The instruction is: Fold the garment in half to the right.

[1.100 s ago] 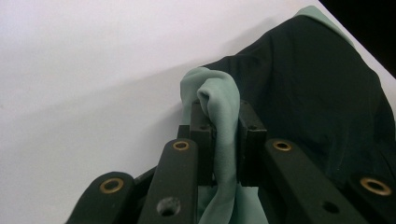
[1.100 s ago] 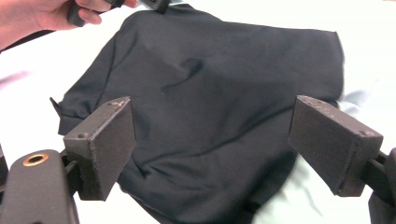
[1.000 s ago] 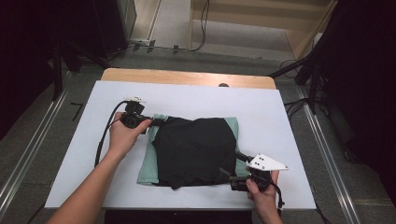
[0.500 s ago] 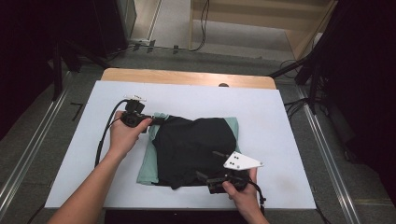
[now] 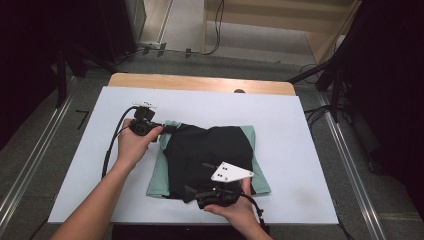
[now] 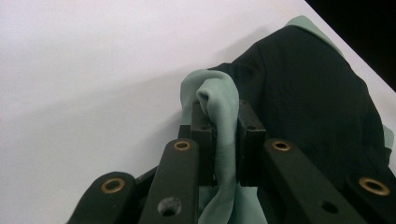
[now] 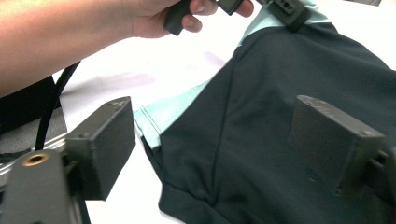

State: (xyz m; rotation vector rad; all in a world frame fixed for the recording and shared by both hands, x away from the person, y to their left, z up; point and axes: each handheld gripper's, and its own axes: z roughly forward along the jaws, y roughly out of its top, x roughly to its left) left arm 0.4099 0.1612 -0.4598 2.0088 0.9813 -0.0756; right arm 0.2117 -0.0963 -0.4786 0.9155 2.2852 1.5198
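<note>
The left hand-held gripper pinches the green cloth; the right hand-held gripper, jaws apart and just narrowing, hovers over the black garment with nothing clamped.

on the worktop a light cloth lies spread flat, and a dark garment lies on top of it, covering its middle. the left tongs sit at the cloth's far left corner; the right tongs sit at the garment's near edge.
</note>
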